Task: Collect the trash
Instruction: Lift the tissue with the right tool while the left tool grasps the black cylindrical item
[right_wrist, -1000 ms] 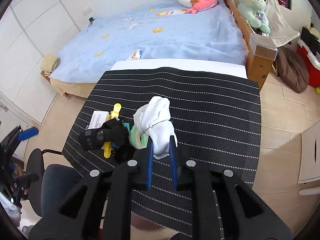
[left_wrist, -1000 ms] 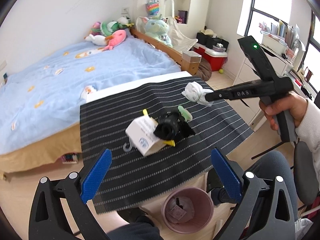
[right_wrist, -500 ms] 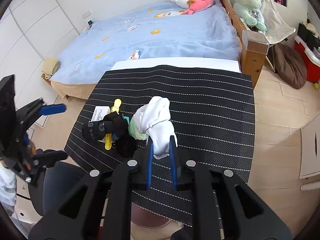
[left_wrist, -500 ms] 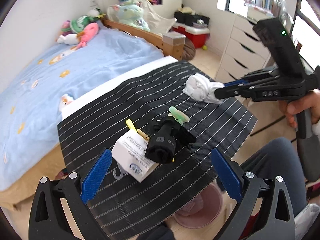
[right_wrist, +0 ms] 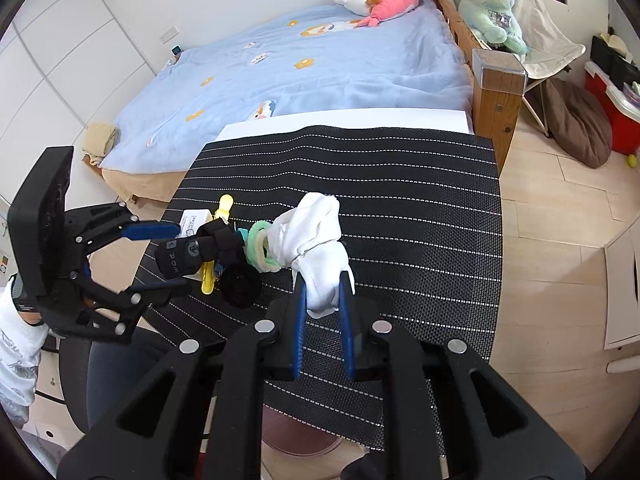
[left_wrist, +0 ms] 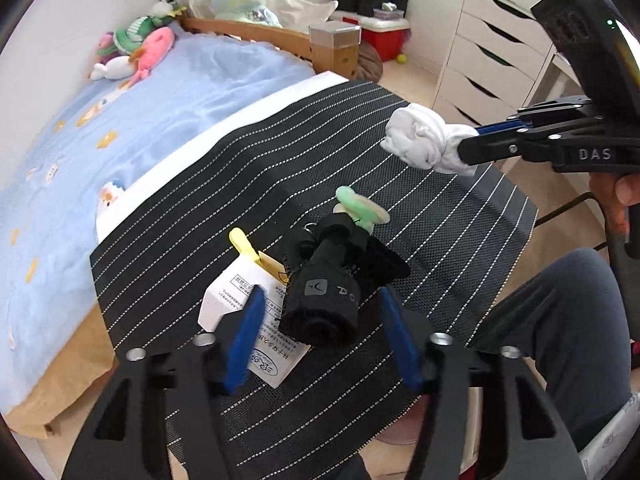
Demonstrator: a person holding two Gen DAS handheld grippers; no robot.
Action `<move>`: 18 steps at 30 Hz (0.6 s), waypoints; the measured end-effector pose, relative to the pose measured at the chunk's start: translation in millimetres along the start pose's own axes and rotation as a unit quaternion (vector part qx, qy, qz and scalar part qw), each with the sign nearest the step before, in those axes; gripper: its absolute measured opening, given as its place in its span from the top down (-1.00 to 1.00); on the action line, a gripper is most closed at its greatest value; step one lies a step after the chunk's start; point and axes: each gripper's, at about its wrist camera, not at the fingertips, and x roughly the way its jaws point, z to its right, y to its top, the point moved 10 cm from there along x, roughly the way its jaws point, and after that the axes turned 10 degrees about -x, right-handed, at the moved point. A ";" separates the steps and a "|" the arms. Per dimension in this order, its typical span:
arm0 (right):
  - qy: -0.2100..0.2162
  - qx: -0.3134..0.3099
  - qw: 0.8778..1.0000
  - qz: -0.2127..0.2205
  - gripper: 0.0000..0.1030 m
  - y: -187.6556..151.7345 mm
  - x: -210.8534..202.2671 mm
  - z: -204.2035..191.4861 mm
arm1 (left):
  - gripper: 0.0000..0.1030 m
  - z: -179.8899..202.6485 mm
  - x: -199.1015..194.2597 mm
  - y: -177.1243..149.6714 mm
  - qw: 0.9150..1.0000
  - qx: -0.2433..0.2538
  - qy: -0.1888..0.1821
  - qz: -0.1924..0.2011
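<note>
Desk first: a white top beside a blue bed, covered by a black striped mat, and all the loose things lie on this mat. Near the front edge is a small heap: a white paper box, a rolled black sock on top of it, a yellow clip and a green hair tie.

The right tool is pressed together on a crumpled white cloth and holds it above the mat, well apart from the heap in the left view. The left tool points down at the heap, and its jaws are closing with the black sock and 1 corner of the box between them; the pads do not press on anything yet.

I judge the step in hand is the pick of the next piece from the heap (the cloth is already collected but not dropped). The next move calls for closing on only 1 item, because sock and box overlap.

A pink bin shows only as a rim under the desk edge, so its content is hidden. The small print on the box is not readable.
</note>
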 end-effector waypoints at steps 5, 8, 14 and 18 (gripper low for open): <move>0.001 0.000 1.000 0.000 0.71 0.4 1.3 0.7 | 0.45 -5.2 -1.2 2.2 1.000 -0.009 0.008 0.009; 0.001 0.000 1.000 0.000 0.71 0.4 1.2 0.9 | 0.52 -6.4 -3.5 5.0 1.000 -0.011 0.013 0.015; 0.001 -0.004 1.000 0.002 0.71 1.7 1.6 -2.3 | 0.56 -8.5 -13.6 13.0 0.999 -0.025 0.014 0.036; 0.000 -0.010 1.000 0.005 0.71 4.7 -2.0 -6.5 | 0.56 -8.0 -25.7 18.9 0.998 -0.034 0.011 0.051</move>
